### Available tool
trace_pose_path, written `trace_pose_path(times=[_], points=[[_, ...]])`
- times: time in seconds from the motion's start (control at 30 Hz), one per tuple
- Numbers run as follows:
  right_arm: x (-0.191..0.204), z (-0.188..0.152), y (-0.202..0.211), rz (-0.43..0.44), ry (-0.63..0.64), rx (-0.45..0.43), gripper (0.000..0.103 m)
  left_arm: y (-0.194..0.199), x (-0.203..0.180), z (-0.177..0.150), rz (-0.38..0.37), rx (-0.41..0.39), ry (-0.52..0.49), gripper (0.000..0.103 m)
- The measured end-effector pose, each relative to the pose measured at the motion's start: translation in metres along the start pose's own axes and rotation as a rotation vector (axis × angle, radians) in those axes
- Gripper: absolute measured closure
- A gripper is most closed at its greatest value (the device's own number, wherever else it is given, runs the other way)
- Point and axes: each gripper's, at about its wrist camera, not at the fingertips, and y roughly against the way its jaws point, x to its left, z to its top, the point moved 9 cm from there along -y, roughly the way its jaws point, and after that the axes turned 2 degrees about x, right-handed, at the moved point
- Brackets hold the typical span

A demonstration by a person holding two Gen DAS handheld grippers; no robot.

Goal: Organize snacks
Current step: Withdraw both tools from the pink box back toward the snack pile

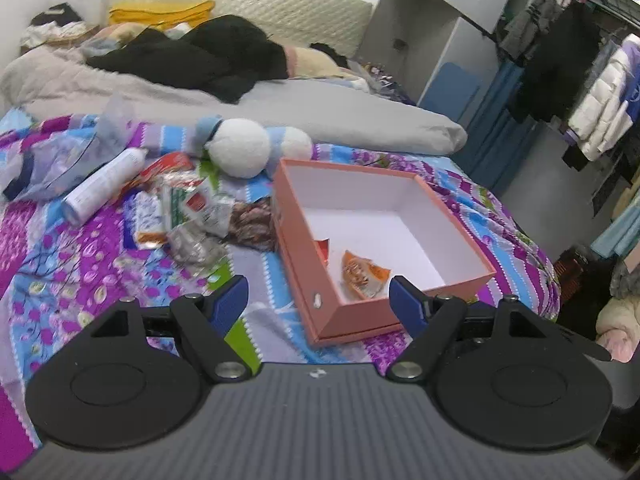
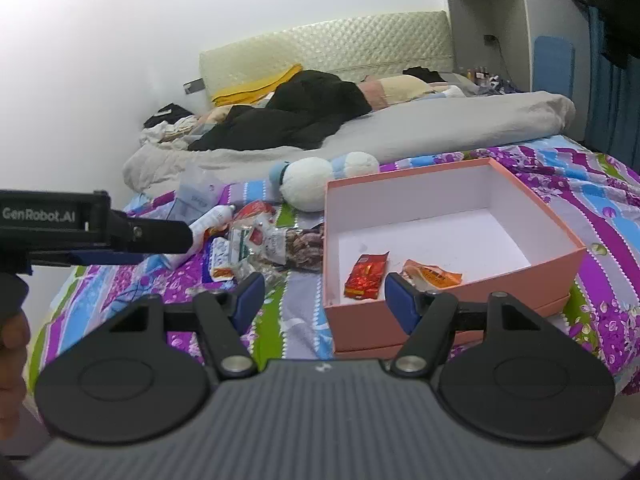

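Left wrist view: bed (image 1: pixel 360 128) fills most of what I see, patchwork quilt (image 1: pixel 80 272) on the near half, grey duvet (image 1: pixel 320 108) and dark clothes (image 1: pixel 208 56) piled toward the headboard. Pink box (image 1: pixel 304 248) sits open on the quilt, right of centre, white inside. Plush toy (image 1: pixel 244 148), white with pale blue, lies just behind the box's far left corner. White bottle (image 1: pixel 104 188) lies on its side further left, next to a crumpled clear bag (image 1: pixel 80 148).

Snack pile (image 1: pixel 192 212) is on the quilt just left of the box, touching its left wall at the brown packet; several wrappers overlapping, can't separate them all. Two snacks are inside the box near its front wall: orange packet (image 1: pixel 362 276) and, clearer in the right wrist view, red packet (image 2: pixel 366 276) beside it.

Left gripper (image 1: pixel 318 300) jaws spread wide, nothing between them, hovering over the quilt at the box's near corner. Right gripper (image 2: pixel 324 298) also spread, nothing between its pads, over the front left corner of the box. I can see the left gripper's body from the side at the left edge of the right wrist view, above the quilt near the bottle.
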Motion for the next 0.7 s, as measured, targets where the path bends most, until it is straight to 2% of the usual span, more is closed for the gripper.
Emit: trace_pose_path(times=[0.37, 0.7], points=[[0.017, -0.004, -0.015, 0.004, 0.100, 0.030, 0.035, -0.015, 0.039, -0.006, 0.059, 0.027, 0.069, 0.018], [0.027, 0.013, -0.063, 0.017, 0.233, 0.066, 0.035, -0.056, 0.081, -0.004, 0.093, 0.083, 0.134, 0.018]])
